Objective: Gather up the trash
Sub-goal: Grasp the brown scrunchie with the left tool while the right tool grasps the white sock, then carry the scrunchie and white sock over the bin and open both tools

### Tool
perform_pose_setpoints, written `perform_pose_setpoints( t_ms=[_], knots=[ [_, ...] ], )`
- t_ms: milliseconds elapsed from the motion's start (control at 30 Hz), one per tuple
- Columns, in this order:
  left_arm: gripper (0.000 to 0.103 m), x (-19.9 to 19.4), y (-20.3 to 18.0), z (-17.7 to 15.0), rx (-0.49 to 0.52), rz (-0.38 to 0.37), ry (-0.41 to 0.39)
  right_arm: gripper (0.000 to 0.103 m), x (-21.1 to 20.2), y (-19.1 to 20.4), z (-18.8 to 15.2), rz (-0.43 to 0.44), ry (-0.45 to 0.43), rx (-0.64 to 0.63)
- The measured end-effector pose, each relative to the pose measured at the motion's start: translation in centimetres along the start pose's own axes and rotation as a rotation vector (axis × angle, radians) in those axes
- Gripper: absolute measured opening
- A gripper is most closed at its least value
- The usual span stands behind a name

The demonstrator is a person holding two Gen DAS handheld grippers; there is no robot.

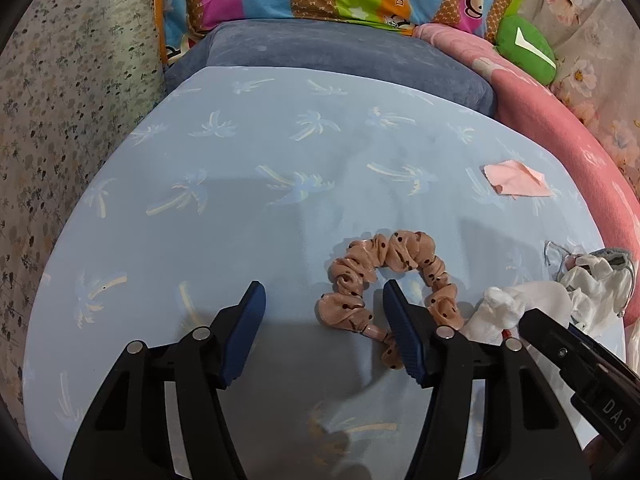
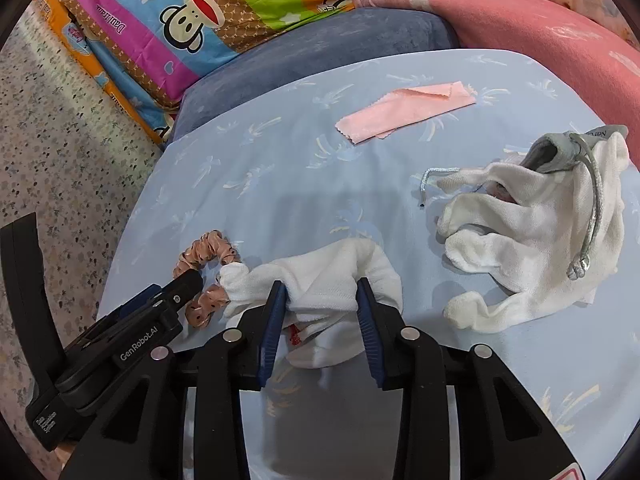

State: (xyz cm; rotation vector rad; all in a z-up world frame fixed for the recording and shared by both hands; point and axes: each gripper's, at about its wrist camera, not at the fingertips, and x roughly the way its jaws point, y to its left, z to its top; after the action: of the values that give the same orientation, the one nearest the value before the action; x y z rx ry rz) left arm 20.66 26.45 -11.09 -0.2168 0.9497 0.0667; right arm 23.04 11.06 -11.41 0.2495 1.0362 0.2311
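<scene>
Straddling one side of the dotted pink scrunchie (image 1: pixel 384 280) on the blue palm-print sheet (image 1: pixel 200 140), my left gripper (image 1: pixel 324 312) stood partly open, its right finger inside the loop and neither pad pressing the fabric. To its right, my right gripper (image 2: pixel 322 312) was closed to a narrow gap with both pads pressing the bunched white sock (image 2: pixel 328 276). Farther right lay a pink cloth (image 2: pixel 404 110) and a white sock pile (image 2: pixel 532 236) under a grey drawstring pouch (image 2: pixel 560 152), well apart from both grippers.
</scene>
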Motion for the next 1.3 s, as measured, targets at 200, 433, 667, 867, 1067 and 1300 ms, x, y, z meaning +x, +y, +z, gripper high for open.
perform_pose_setpoints(
  t_ms=[200, 433, 667, 867, 1067, 1300],
  knots=[
    [0.02, -0.1, -0.4, -0.1, 0.01, -0.025, 0.012, 0.012, 0.1, -0.1, -0.1, 0.022, 0.011, 0.004],
    [0.011, -1.7, -1.7, -0.5, 0.025, -0.048, -0.002, 0.009, -1.7, -0.2, -0.8, 0.037, 0.005, 0.0],
    [0.011, -4.7, -3.9, -1.3, 0.065, -0.07, -0.042, 0.009, -5.3, -0.7, -1.4, 0.065, -0.042, 0.011],
    [0.011, -7.2, -6.3, -2.0, 0.103, -0.087, -0.075, 0.009, -9.2, -1.7, -2.1, 0.083, -0.096, 0.028],
    [0.011, -9.8, -9.3, -2.5, 0.152, -0.113, -0.117, 0.009, -13.6, -3.5, -2.6, 0.091, -0.162, 0.048],
    [0.011, -12.4, -13.5, -3.5, 0.218, -0.149, -0.154, 0.009, -18.4, -7.2, -3.6, 0.088, -0.232, 0.089]
  ],
)
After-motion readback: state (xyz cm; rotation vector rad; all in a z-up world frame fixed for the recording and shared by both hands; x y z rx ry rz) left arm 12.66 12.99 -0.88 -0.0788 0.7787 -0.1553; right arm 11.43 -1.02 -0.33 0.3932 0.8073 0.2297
